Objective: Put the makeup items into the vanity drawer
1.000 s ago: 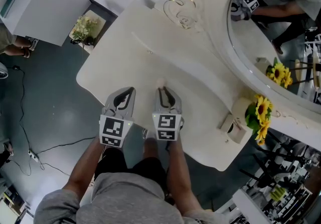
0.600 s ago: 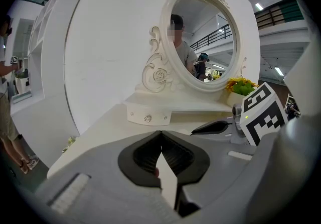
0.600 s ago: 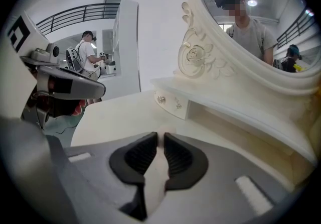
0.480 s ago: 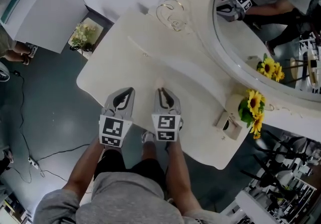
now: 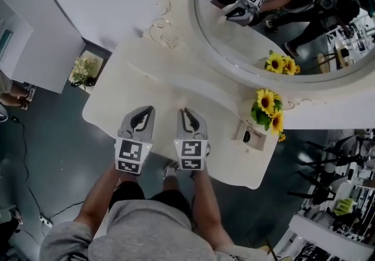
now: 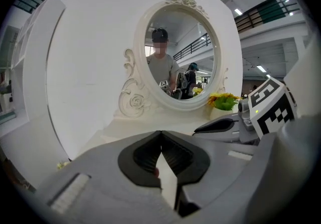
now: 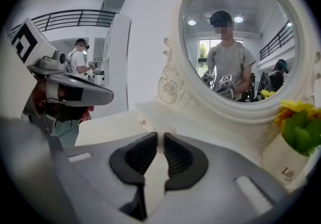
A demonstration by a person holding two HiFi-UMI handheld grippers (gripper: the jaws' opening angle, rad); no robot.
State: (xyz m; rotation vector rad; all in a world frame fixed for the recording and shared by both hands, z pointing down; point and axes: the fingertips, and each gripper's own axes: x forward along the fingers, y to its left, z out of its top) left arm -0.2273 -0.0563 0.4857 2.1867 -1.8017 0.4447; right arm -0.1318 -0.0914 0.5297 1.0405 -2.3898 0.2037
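Left tool [image 5: 150,109] and right tool [image 5: 184,111] are held side by side, apart, over the front edge of the bench [image 5: 176,78]. Both are matte grey plastic with ribbed black pads, and each carries a black-and-white marker cube at the back. Left tool: the jaw tips meet, closed, and no item can be made out in the grip. Right tool: the jaws have just been closing and now stand a thin slit apart, with only pale bench surface showing through and nothing held. The bench is smooth glossy cream with a curved, rounded outline. The oval mirror [image 5: 304,49] behind it has a thick white moulded frame with carved scrolls and a rosette [image 5: 161,23] at its left foot. The glass reflects the person and both tools. At the bench's right end are yellow sunflowers [image 5: 266,107] with green leaves in a plain cream vase [image 7: 283,162]. Just beside the vase is a small cream box [image 5: 249,135] with a dark opening. Makeup items can't be made out in any view. The drawer can't be told from above, as its front is under the bench edge by the tools. The floor [image 5: 47,137] is dark grey and smooth, with a pale tray of small flowers [image 5: 85,69] left of the bench. White flat panels stand around.
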